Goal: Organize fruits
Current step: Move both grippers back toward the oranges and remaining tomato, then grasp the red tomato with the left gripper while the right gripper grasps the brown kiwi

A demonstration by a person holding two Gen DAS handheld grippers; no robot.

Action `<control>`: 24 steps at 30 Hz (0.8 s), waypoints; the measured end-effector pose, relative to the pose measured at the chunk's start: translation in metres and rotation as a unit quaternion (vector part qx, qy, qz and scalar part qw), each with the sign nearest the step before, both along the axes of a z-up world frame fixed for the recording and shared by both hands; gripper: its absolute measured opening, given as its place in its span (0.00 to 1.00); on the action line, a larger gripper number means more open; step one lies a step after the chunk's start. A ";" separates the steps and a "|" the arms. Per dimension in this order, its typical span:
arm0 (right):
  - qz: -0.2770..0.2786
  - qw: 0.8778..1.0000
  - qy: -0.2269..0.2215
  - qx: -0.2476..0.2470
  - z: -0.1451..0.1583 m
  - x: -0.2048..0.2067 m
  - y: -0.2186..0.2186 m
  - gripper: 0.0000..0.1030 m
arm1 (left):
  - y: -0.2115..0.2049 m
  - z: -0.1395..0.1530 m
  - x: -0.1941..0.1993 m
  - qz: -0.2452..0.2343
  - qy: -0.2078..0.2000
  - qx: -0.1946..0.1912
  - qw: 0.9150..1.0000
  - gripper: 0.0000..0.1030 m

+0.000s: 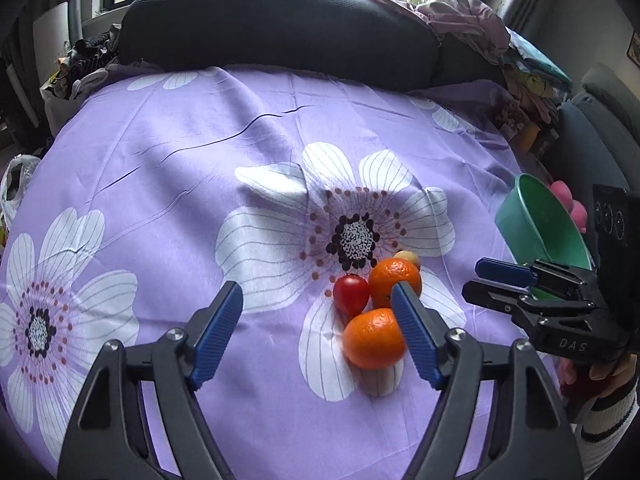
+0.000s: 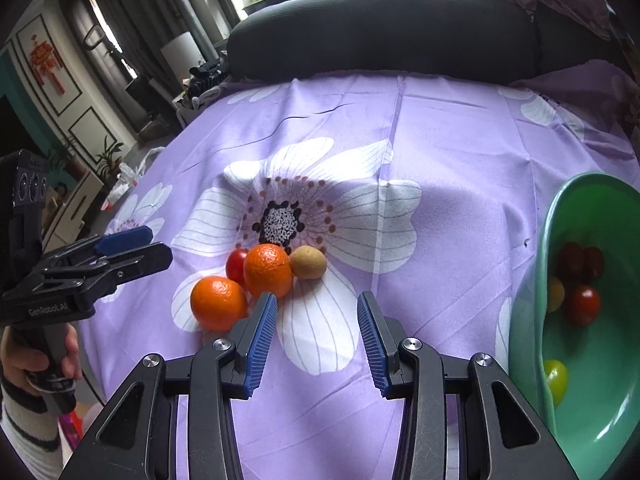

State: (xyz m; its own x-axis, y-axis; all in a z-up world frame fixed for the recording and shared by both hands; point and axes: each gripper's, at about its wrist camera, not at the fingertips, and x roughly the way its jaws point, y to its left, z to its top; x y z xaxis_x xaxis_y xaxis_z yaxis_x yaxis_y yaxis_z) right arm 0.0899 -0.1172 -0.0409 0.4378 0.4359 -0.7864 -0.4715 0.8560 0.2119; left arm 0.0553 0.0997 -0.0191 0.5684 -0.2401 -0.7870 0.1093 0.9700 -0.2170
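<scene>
Two oranges (image 1: 374,338) (image 1: 394,282), a red tomato (image 1: 351,294) and a small tan fruit (image 1: 408,258) lie clustered on the purple floral cloth (image 1: 200,152). My left gripper (image 1: 318,304) is open and empty, just left of the near orange. In the right wrist view the same cluster shows: near orange (image 2: 218,302), far orange (image 2: 268,270), tomato (image 2: 237,266), tan fruit (image 2: 308,262). My right gripper (image 2: 316,312) is open and empty, just in front of the cluster. A green bowl (image 2: 532,280) at the right holds several small red and yellow-green fruits.
A dark cushion (image 1: 276,28) runs along the cloth's far edge. Piled clothes (image 1: 472,20) lie at the back right. The green bowl (image 1: 532,216) stands tilted behind the right gripper (image 1: 508,280) in the left wrist view. The left gripper (image 2: 120,252) shows at the left.
</scene>
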 end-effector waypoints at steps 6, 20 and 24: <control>0.017 1.000 0.012 -0.007 -0.010 0.013 0.011 0.41 | -0.011 -0.019 0.025 -0.045 0.041 0.014 0.998 0.61; 0.044 0.998 0.005 -0.041 -0.023 0.032 0.022 0.41 | -0.021 -0.038 0.051 -0.135 0.105 0.034 0.985 0.59; 0.052 0.997 0.001 -0.057 -0.026 0.037 0.025 0.41 | -0.028 -0.040 0.050 -0.174 0.110 0.054 0.977 0.58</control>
